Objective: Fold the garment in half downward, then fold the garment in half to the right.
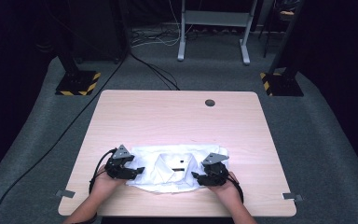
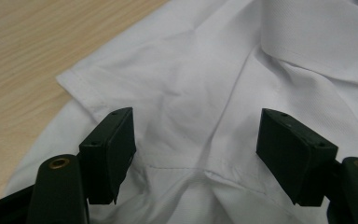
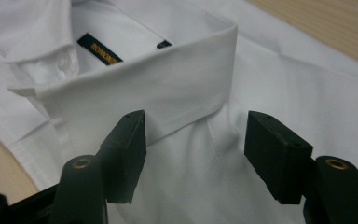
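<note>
Folded white cotton shirt [image 1: 175,169] lies at near edge of pale wooden desk [image 1: 177,116]. Left gripper [image 1: 137,171] at its left side, right gripper [image 1: 196,176] by collar; both jaws spread wide, holding nothing.

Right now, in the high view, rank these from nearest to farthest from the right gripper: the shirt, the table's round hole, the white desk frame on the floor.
1. Shirt: under the right gripper, near table edge.
2. Round hole: far side of the table.
3. White desk frame: on the floor beyond the table.
</note>
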`<action>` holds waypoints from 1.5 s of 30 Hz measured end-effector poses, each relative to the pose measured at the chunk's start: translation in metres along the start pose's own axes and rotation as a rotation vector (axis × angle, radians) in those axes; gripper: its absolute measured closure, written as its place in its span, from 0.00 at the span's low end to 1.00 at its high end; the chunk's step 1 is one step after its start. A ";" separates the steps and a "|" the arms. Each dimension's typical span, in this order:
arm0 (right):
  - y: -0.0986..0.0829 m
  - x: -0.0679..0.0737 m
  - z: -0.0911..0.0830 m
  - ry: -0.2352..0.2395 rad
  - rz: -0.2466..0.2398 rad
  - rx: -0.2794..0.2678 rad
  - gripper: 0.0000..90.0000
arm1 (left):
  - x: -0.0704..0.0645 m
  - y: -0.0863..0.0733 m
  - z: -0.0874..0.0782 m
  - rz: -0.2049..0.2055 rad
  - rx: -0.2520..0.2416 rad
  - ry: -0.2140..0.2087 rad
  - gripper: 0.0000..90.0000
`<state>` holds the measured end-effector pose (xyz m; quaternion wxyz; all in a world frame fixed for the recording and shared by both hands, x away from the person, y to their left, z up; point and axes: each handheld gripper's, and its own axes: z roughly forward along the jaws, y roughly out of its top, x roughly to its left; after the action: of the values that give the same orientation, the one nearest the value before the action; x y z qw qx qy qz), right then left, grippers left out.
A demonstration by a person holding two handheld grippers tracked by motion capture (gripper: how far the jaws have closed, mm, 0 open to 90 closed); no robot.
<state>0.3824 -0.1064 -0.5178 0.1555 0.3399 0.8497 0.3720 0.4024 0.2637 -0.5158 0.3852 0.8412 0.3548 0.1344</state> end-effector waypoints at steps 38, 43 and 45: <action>0.037 0.043 -0.013 0.059 -0.011 -0.129 0.38 | 0.023 0.018 0.013 -0.038 -0.012 -0.005 0.33; 0.049 0.056 -0.001 0.085 -0.033 -0.140 0.38 | 0.022 0.016 0.019 -0.015 0.018 0.014 0.32; 0.053 0.060 0.005 0.097 -0.040 -0.139 0.38 | 0.023 0.014 0.021 -0.005 0.030 0.015 0.32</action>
<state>0.3662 -0.0357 -0.4830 0.1445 0.2929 0.8350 0.4429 0.4363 0.2611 -0.5205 0.3704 0.8450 0.3616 0.1345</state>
